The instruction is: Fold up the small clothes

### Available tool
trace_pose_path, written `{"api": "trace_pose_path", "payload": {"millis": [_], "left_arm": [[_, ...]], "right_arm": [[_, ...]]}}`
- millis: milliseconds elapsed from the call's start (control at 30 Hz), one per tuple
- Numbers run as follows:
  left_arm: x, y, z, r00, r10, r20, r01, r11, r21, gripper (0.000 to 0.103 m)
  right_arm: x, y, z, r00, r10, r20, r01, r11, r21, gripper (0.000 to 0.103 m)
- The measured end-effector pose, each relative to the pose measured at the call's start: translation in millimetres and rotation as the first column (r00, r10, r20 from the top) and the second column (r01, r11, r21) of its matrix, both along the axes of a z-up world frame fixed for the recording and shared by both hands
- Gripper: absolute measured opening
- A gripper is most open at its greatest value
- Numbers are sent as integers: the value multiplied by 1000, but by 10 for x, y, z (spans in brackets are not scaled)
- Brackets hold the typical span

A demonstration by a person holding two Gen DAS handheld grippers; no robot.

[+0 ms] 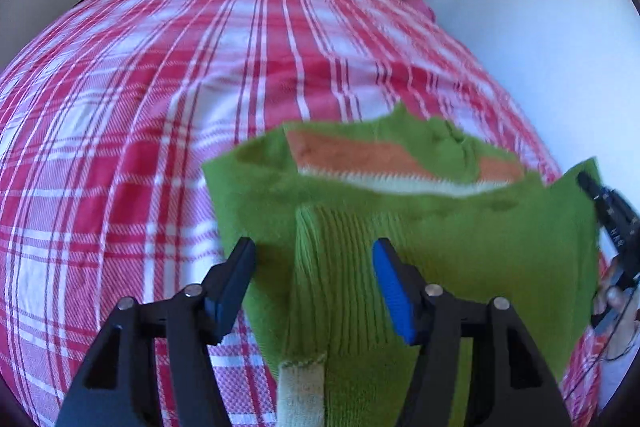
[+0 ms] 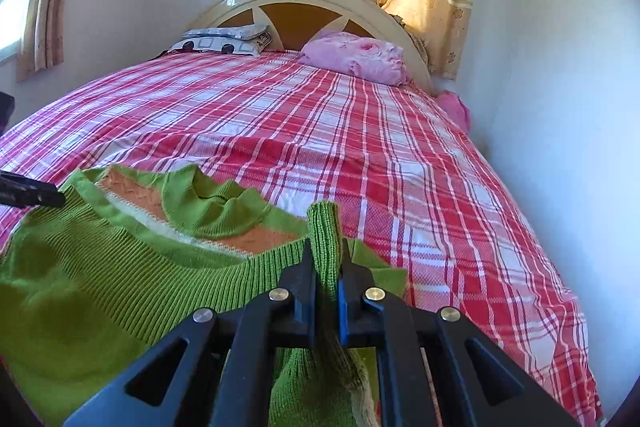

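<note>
So the green sweater (image 1: 440,227) is sitting on the near end of the bed (image 2: 360,131), on the red plaid bedspread (image 1: 160,107), and it's basically right under both grippers.

The right gripper (image 2: 326,267) is clamped on a ribbed bit of the sweater. In the right wrist view a strip of knit pokes straight up between the pinched jaws, and the rest of the garment spreads away to the left of that gripper. The sleeve with the cream cuff hangs down under the fingers.

The left gripper (image 1: 314,267) is spread wide and gripping nothing. A ribbed green sleeve (image 1: 312,287) runs right down the gap between its fingers, long axis in line with them, with the cream cuff (image 1: 302,387) at the near end by the gripper body. Can't tell if the pads touch the knit; they look clear of it on both sides.

That's the relation that matters imo: the sleeve is already lined up dead centre in the left jaws, so the left one is the nearer tool for it, just close and it's got it. The orange and cream stripe (image 1: 360,155) and the collar sit further out ahead of both grippers, toward the pillows (image 2: 352,59).
</note>
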State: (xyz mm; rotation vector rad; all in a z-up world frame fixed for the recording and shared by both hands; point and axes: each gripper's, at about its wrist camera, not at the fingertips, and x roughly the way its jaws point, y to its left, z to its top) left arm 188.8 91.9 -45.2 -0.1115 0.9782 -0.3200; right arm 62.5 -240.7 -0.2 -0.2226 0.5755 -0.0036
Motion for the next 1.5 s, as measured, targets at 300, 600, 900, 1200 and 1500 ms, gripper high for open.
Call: {"api": "trace_pose_path", "payload": {"millis": [300,600,900,1200,1500], "left_arm": [[-206,-158,190,994,-52,98,44,996,82,12],[246,109,678,979,111,171,-100,992,-72,6],[852,-46,-156,970,227,83,-232,971,53,7],[868,71,-208,953,298,46,-301,950,79,36],[79,7,181,975,182,125,-185,983,8,52]], "right_arm": [[-96,-107,43,1000,-23,-11,23,998,54,7],[255,-50,458,997,-11,77,12,1000,-8,7],[1158,-270,-337,997,-38,-64,44,995,89,7],[1304,-575,-587,976,-64,-210,119,959,258,16],[203,-722,106,990,-129,-50,137,955,265,16]]}}
